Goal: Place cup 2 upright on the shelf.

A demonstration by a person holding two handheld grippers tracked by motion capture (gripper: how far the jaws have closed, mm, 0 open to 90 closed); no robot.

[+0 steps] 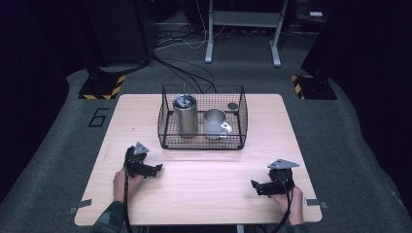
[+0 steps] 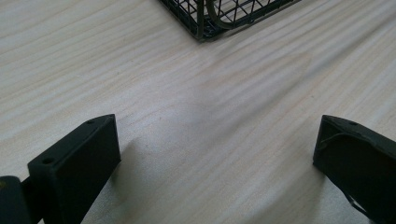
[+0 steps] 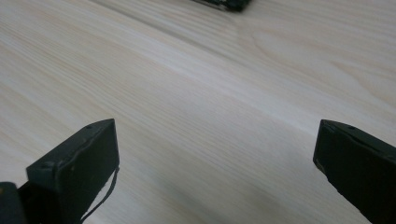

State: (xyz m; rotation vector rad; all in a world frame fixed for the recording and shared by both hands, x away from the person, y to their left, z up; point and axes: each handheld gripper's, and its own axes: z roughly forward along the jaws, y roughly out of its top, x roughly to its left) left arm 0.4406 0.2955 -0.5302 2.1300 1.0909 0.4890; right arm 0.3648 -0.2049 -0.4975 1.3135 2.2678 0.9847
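So we're resting both grippers on the bench (image 1: 194, 194), jaws spread wide and holding nothing; wire basket (image 1: 202, 138) with canister (image 1: 185, 116) and mug (image 1: 215, 124) is sitting at 12 o'clock, left gripper (image 1: 158, 169) nearer than right gripper (image 1: 254, 185).

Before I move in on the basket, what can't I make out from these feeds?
- Tall steel canister: contents, high view; something sits in its mouth, too small to identify.
- Small dark object in the wire basket back corner: too small, behind mesh.
- Mug: inside not discernible from the high view.
- Basket in the left gripper view: cut off by the top edge, one corner visible.
- Right gripper view: basket cut off at the top edge, blurred.
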